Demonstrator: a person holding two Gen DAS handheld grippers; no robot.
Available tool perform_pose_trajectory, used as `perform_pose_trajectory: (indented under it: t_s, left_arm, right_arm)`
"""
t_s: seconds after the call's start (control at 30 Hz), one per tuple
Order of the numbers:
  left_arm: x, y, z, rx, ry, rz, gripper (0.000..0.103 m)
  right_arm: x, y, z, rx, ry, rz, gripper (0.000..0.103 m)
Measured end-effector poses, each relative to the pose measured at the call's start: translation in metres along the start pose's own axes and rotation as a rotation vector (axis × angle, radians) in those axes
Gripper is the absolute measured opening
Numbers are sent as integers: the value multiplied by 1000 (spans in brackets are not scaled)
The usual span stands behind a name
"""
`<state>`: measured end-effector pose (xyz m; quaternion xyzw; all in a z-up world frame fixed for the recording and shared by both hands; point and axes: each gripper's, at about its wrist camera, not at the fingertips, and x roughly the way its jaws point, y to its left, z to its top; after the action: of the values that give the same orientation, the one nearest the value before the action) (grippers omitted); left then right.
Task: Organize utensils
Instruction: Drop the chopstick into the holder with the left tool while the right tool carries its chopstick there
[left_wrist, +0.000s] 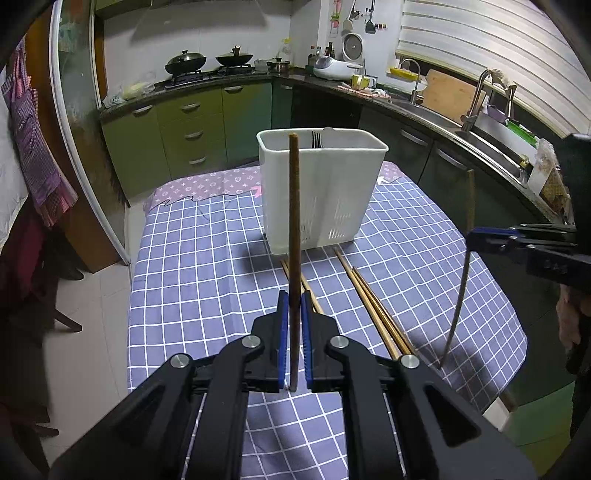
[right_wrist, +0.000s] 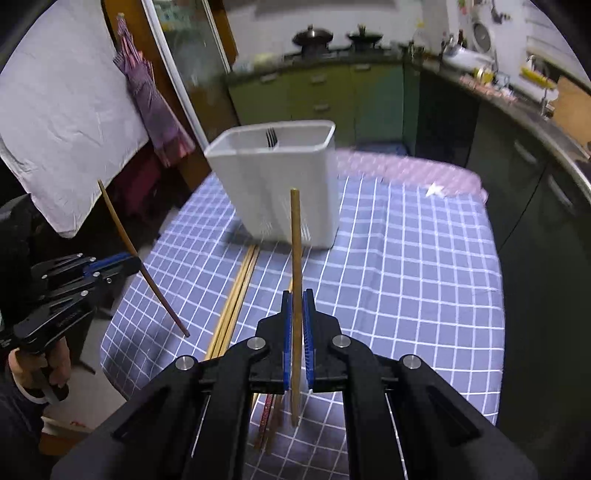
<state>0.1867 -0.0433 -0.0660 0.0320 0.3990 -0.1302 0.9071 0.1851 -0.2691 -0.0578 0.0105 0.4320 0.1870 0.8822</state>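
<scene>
My left gripper (left_wrist: 294, 301) is shut on a dark brown chopstick (left_wrist: 294, 229) that stands upright above the table. My right gripper (right_wrist: 296, 299) is shut on a lighter wooden chopstick (right_wrist: 295, 251), also upright. A white utensil holder (left_wrist: 317, 184) stands at the far middle of the table with a fork (left_wrist: 316, 139) inside. In the left wrist view the right gripper (left_wrist: 471, 236) enters from the right with its chopstick (left_wrist: 470, 199). In the right wrist view the left gripper (right_wrist: 135, 263) enters from the left with its chopstick (right_wrist: 122, 229). Several loose chopsticks (left_wrist: 373, 306) lie in front of the holder.
The table carries a blue checked cloth (left_wrist: 207, 266) with a pink patterned band at its far end. More chopsticks (right_wrist: 232, 306) and a red-patterned pair (right_wrist: 266, 417) lie near the front edge. Kitchen counters, a sink (left_wrist: 480, 133) and cabinets curve around behind and to the right.
</scene>
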Motion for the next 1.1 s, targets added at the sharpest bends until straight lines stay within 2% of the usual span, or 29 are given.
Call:
perform_pose_trajectory:
  t_s: [0.33, 0.87, 1.1]
  left_arm:
    - [-5, -2, -3, 10, -6, 2, 7]
    - [-12, -3, 8, 20, -24, -6, 7]
    - [-24, -9, 39, 35, -40, -34, 7]
  right_arm:
    - [-34, 5, -24, -26, -133, -42, 7]
    - [-39, 4, -19, -20, -144, -34, 7]
    - [-36, 3, -17, -20, -143, -27, 7]
